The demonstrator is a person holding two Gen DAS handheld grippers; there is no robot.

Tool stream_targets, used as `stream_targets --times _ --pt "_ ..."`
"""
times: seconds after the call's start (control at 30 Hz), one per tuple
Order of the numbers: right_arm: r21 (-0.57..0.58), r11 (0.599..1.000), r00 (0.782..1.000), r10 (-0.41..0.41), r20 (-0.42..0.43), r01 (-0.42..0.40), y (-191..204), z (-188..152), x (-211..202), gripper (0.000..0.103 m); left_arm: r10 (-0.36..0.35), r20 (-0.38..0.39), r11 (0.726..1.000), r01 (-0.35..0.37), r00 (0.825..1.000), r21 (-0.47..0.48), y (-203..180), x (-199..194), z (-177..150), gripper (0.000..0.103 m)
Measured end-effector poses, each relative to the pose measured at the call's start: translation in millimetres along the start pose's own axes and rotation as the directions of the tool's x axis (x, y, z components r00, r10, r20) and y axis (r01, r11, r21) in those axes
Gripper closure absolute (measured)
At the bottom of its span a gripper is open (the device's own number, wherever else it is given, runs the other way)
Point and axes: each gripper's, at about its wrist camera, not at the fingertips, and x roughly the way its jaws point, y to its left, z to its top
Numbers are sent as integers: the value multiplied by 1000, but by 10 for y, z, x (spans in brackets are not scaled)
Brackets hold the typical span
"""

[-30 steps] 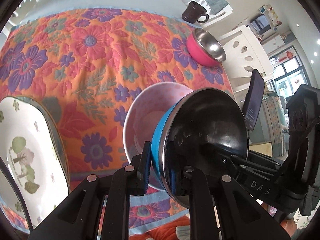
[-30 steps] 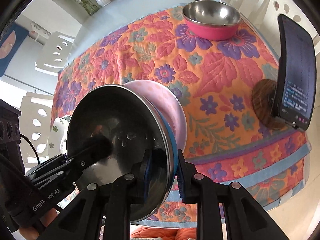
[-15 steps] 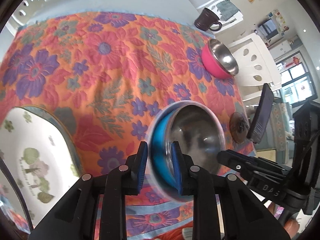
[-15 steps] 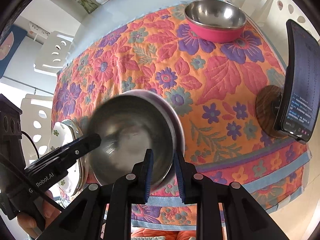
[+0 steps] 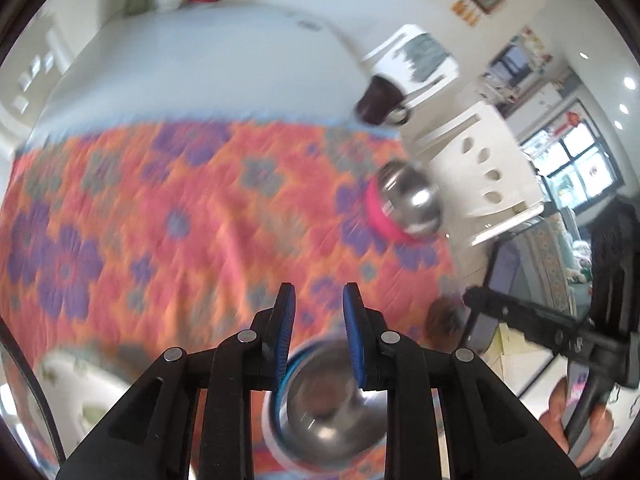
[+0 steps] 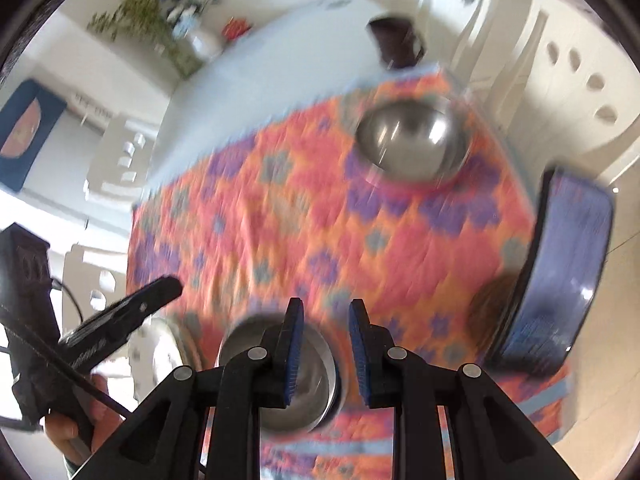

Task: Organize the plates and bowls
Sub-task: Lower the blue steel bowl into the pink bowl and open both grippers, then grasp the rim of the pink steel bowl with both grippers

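The blue bowl (image 5: pixel 324 408) with a steel inside rests on the flowered cloth, nested in a pale pink bowl (image 5: pixel 276 446). My left gripper (image 5: pixel 319 292) hovers above it, jaws a little apart with nothing between the pads. In the right wrist view the same blue bowl (image 6: pixel 240 340) lies below my right gripper (image 6: pixel 326 308), whose jaws are opening and hold nothing. A pink bowl (image 5: pixel 404 208) with a steel inside stands at the far right of the cloth, also visible as the pink bowl (image 6: pixel 412 140). A white leaf-patterned plate (image 5: pixel 80 384) lies at the near left. Both views are blurred.
A dark mug (image 5: pixel 380 102) stands beyond the cloth on the white table. A phone (image 6: pixel 568 272) leans on a round wooden stand (image 6: pixel 492 304) at the cloth's right edge. White chairs surround the table, and a vase of flowers (image 6: pixel 200 44) stands at the far end.
Both grippers have let go of the blue bowl, which now sits in the pale pink bowl. Both have lifted and drawn back from it.
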Motion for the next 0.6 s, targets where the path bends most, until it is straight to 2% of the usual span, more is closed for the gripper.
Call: stream_targets --times 0.13,0.2,0.3,0.43,0.47,0.5,0.57,0.6 --pt "68 998 997 -22 72 17 -201 497 -182 54 -34 23 998 33 999 51 -266 119 402 81" --pt "101 994 994 -40 104 29 -280 693 -245 53 -51 20 997 49 999 62 -371 208 562 81" --pt "150 988 992 -59 108 42 -408 958 -252 53 -75 7 995 74 997 63 -485 343 757 80" --pt "192 979 992 -81 97 61 -538 1220 -154 52 -103 -15 992 104 995 71 -597 555 911 73" --pt "202 977 992 -92 87 73 -597 1287 -100 50 -106 -21 991 108 994 79 -621 629 932 68" --pt "211 974 992 -102 76 84 -633 1334 -38 49 -105 -27 991 107 994 82 -637 708 953 58" --pt "243 964 992 -121 28 111 -756 1437 150 49 -103 -53 993 106 993 52 -628 924 989 46" --pt "260 959 992 -122 5 117 -815 1469 224 49 -114 -64 993 117 991 33 -605 999 998 46"
